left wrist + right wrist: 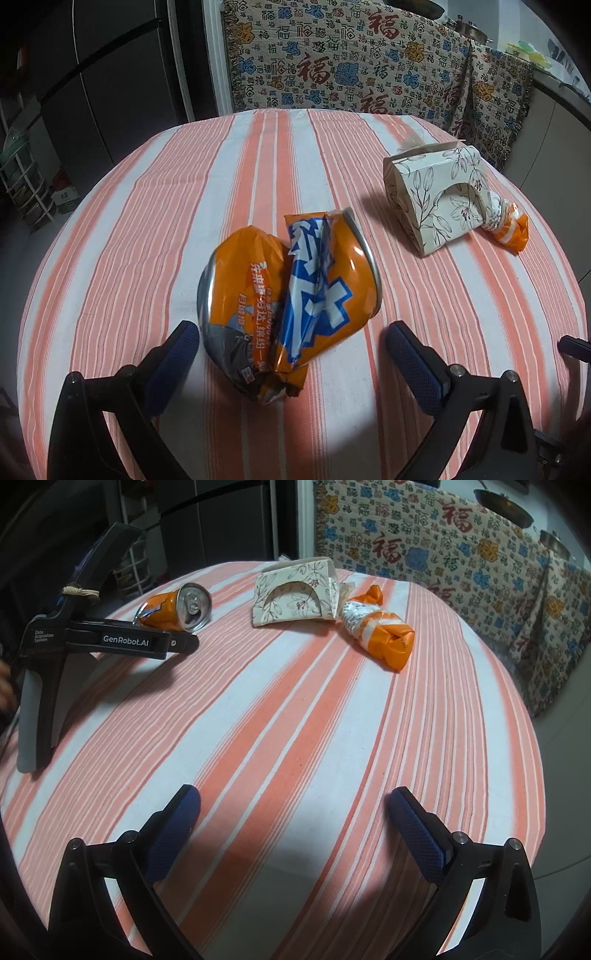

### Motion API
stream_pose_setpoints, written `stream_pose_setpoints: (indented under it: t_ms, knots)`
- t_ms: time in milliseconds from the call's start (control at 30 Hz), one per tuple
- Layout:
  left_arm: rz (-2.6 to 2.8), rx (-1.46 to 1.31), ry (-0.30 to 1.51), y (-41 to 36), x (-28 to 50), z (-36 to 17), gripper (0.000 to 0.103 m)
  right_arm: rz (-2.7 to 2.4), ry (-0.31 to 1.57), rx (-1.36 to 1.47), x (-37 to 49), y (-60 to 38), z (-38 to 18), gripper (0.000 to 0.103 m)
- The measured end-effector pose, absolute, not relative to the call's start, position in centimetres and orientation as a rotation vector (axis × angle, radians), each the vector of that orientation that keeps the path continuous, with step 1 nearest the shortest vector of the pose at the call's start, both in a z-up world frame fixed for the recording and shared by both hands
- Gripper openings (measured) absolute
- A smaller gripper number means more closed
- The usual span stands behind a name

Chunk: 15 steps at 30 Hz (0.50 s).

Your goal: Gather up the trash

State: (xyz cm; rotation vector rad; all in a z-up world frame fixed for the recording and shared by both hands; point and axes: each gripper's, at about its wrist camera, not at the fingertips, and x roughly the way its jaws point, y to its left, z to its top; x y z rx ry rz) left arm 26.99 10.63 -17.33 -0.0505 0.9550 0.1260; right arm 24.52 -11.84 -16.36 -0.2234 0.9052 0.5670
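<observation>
The crushed orange can (288, 295) is lying on its side on the striped tablecloth (147, 221), right in front of your left gripper (291, 343), with its near end sitting between the two blue pads (177, 354). You're holding that gripper wide open, and I can't tell whether either pad is touching the can (the left one looks very close). From the right wrist view the can (177, 607) is lying just beyond your left gripper (184, 642), silver top facing the camera.

Further ahead and to the right of the left gripper, a flower-printed paper box (432, 199) is tipped over, and a crumpled orange-and-white wrapper (508, 225) is poking out beside it, touching it.

Your right gripper (293, 814) is hovering over bare cloth, spread wide, gripping nothing, with the box (295, 592) and wrapper (380, 631) well ahead of it.
</observation>
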Motion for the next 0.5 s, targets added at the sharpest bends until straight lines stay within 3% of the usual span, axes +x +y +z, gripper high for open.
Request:
stream_pose_setpoints:
  t_ms: [500]
  knots:
    - [0.128, -0.051, 0.956, 10.59, 26.98, -17.27, 0.103, 0.565, 0.907, -0.223, 24.59, -12.07, -16.33, 0.102]
